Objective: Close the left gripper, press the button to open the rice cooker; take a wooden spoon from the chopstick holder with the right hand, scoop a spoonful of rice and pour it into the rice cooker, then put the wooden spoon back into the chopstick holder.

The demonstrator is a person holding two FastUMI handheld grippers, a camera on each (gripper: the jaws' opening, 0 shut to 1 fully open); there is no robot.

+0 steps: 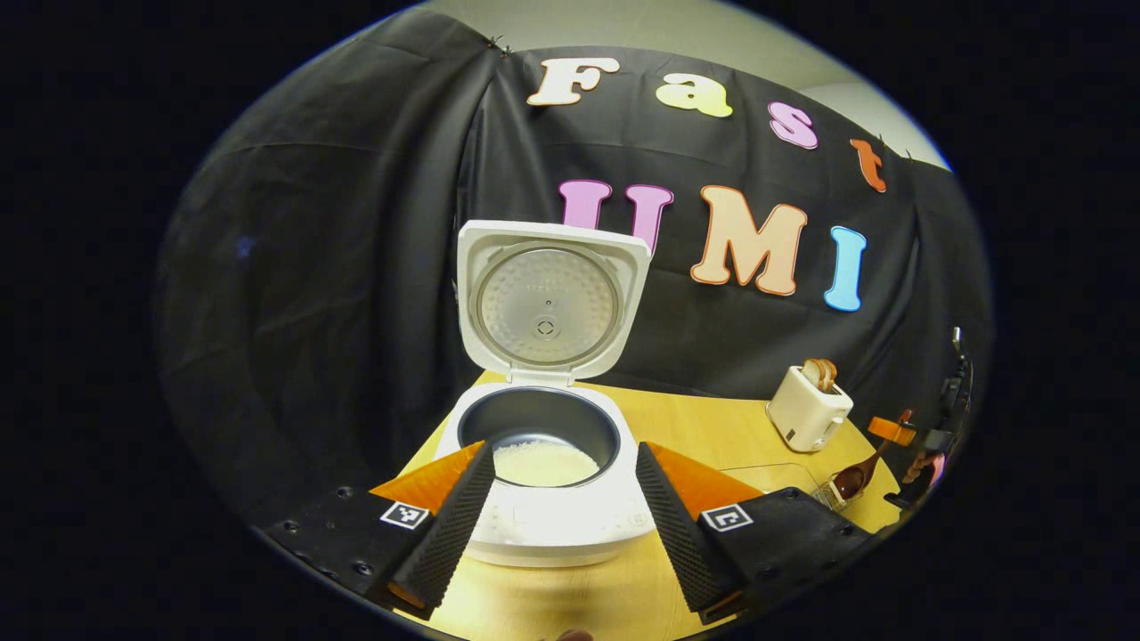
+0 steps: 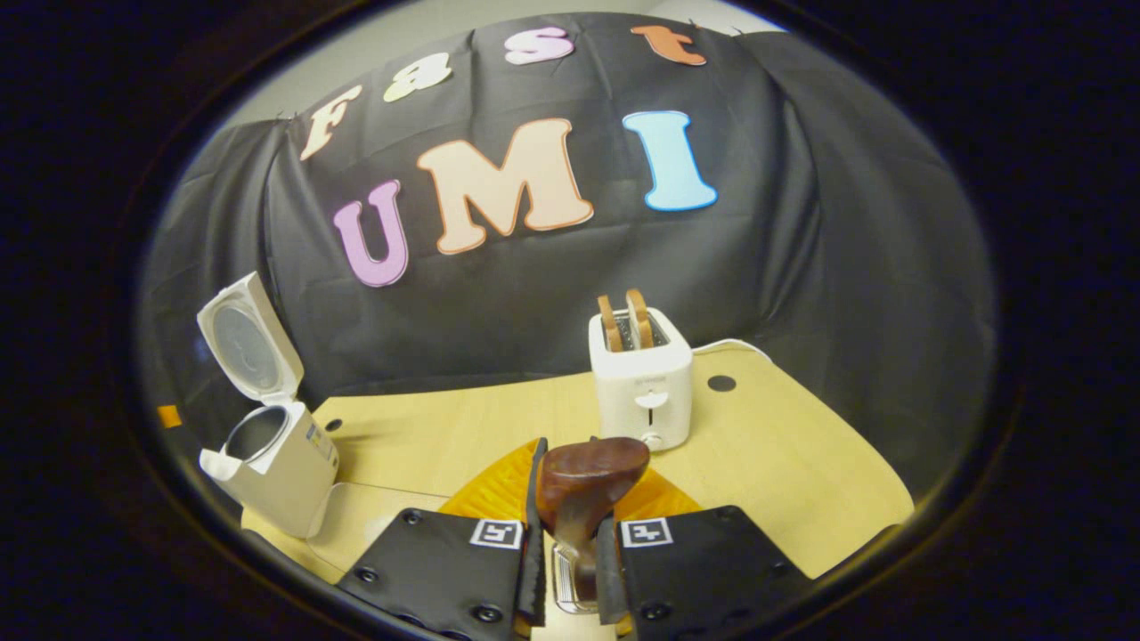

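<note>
The white rice cooker [image 1: 552, 521] stands with its lid [image 1: 548, 298] raised, and white rice [image 1: 545, 463] lies in the dark pot. My left gripper [image 1: 564, 450] is open, one finger on each side of the cooker's front and touching nothing. My right gripper [image 2: 579, 499] is shut on the handle of the dark wooden spoon [image 2: 592, 476], whose bowl points away from me. A clear chopstick holder [image 2: 570, 579] shows just under the handle. In the left gripper view the spoon [image 1: 855, 476] hangs by the holder [image 1: 833, 494] at the far right, held by the right gripper [image 1: 895, 434].
A white toaster [image 2: 641, 383] with two slices of bread stands behind the spoon, near the back of the wooden table [image 2: 802, 481]. The open cooker [image 2: 272, 463] sits at the table's left end. The table's right edge is close to the toaster [image 1: 809, 409].
</note>
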